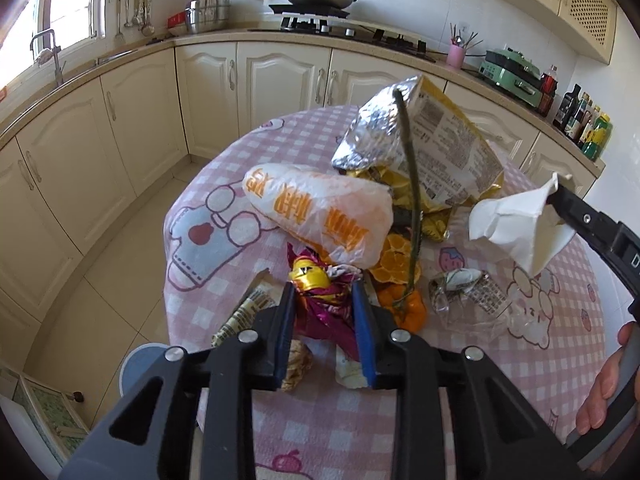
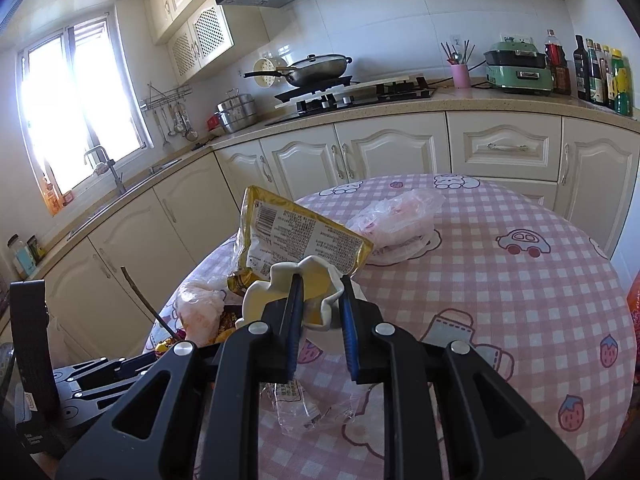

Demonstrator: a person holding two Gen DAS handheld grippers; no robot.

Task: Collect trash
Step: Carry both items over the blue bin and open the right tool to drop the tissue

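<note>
Your left claw sits low over the near edge of the worktop with its blue pads closed against a crumpled purple-and-gold wrapper; the wrapper's gold end points away from you toward the middle of the worktop, and its long axis runs along the fingers. Just left of that claw lies a striped printed wrapper, and under the fingers a small brown crumpled piece near the edge. Just right of the purple wrapper you have orange peel with a thin green stem rising from it, leaning upward and away, crossing in front of the bags behind. Beside the peel lies a clear printed plastic wrapper, flat on the cloth.

Your right claw is clamped on a crumpled white tissue, held up off the worktop; in the left view the tissue hangs from the fingertips toward the right edge.

Farther in, a white plastic bag with orange lettering lies with its long axis slanting from the left edge toward the peel. Behind it a yellow snack bag stands tilted, its silver inside open toward you. Beyond that, toward the far edge, rests a clear pinkish plastic bag, well apart from both claws.
</note>
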